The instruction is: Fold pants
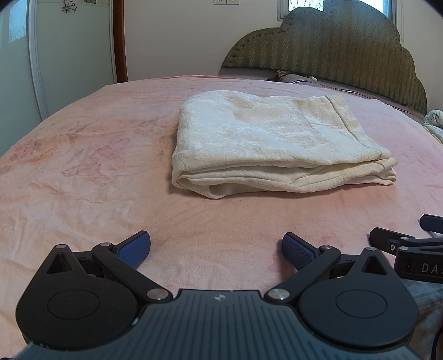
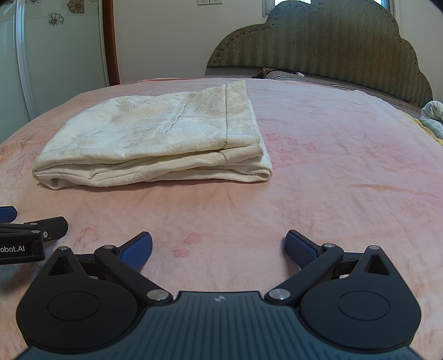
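Toward the middle of the bed (image 1: 83,171), the cream pants (image 1: 274,144) lay folded into a flat stack on the pink cover. Nearer the bed's front edge, you held your left gripper (image 1: 216,249) and right gripper (image 2: 218,249) side by side, both spread wide, empty, clear of the pants.

Pink floral bedspread (image 1: 83,166); green quilted scalloped headboard (image 1: 346,47); cream wall (image 1: 180,36); daylit window (image 1: 301,4) behind.
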